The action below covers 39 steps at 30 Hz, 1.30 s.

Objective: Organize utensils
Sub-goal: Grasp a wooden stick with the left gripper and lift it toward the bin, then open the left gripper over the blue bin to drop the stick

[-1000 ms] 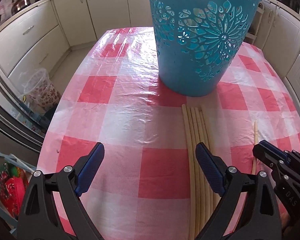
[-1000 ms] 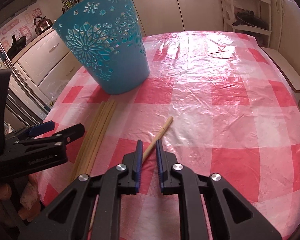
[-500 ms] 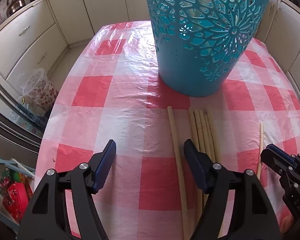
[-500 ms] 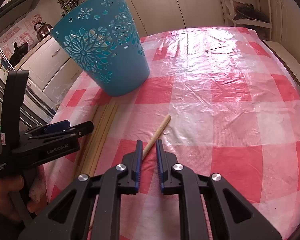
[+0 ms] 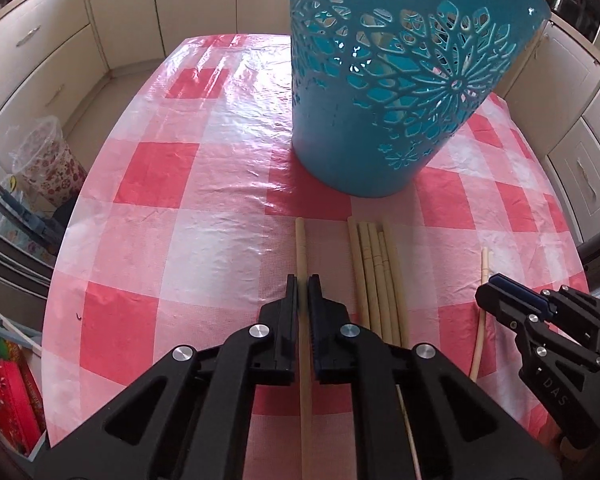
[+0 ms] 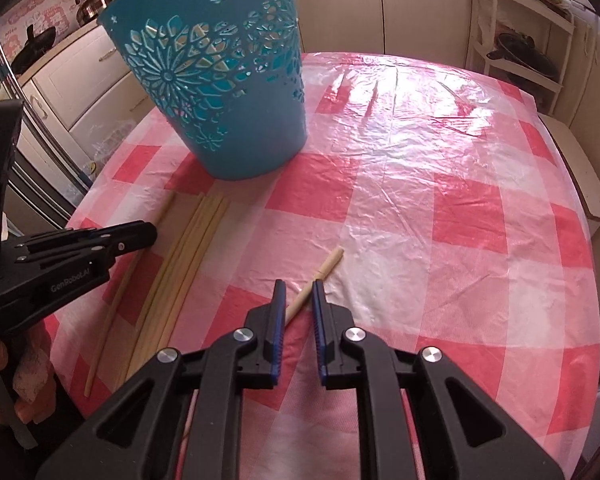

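On the left side of the counter (image 5: 220,208), with its pink-and-white checked plastic cloth, the left gripper (image 5: 302,286) points steeply down. Its fingers (image 5: 290,312) have just been closing and are now clenched on a single chopstick (image 5: 301,248), which lies on the cloth pointing toward the blue basket (image 5: 380,92). The basket stands upright farther back, and pale sticks show through its cut-out flower pattern. Just to the right of the held chopstick, apart from it, lies a tight bundle of chopsticks (image 5: 374,272), side by side. Farther right, well apart from the bundle, the right gripper (image 6: 298,294) grasps another chopstick (image 6: 327,266) between its nearly shut fingers (image 6: 278,320); that stick slants across the cloth, its thick end pointing up and to the right.
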Each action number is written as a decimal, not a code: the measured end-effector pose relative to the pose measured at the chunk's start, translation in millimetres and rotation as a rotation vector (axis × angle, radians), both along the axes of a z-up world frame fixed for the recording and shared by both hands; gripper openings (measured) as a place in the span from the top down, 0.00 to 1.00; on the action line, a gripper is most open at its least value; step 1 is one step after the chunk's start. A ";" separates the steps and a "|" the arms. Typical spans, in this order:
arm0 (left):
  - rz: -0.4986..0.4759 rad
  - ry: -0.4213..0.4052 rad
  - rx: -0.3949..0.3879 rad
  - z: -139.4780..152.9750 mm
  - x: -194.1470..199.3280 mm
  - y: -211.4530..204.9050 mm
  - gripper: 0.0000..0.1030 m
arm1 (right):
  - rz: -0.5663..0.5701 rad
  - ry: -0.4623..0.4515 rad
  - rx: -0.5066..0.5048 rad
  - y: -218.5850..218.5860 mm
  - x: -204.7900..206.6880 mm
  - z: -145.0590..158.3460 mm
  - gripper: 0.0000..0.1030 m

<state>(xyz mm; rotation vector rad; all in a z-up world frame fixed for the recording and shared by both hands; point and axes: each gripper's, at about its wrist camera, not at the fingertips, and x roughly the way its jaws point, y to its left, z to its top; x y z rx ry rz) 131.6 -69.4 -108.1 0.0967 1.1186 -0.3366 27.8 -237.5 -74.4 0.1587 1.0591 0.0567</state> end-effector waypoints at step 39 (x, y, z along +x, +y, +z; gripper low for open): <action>0.099 -0.324 -0.471 123.6 -25.0 82.1 0.95 | 0.061 -0.077 -0.117 22.9 -25.1 -2.0 0.88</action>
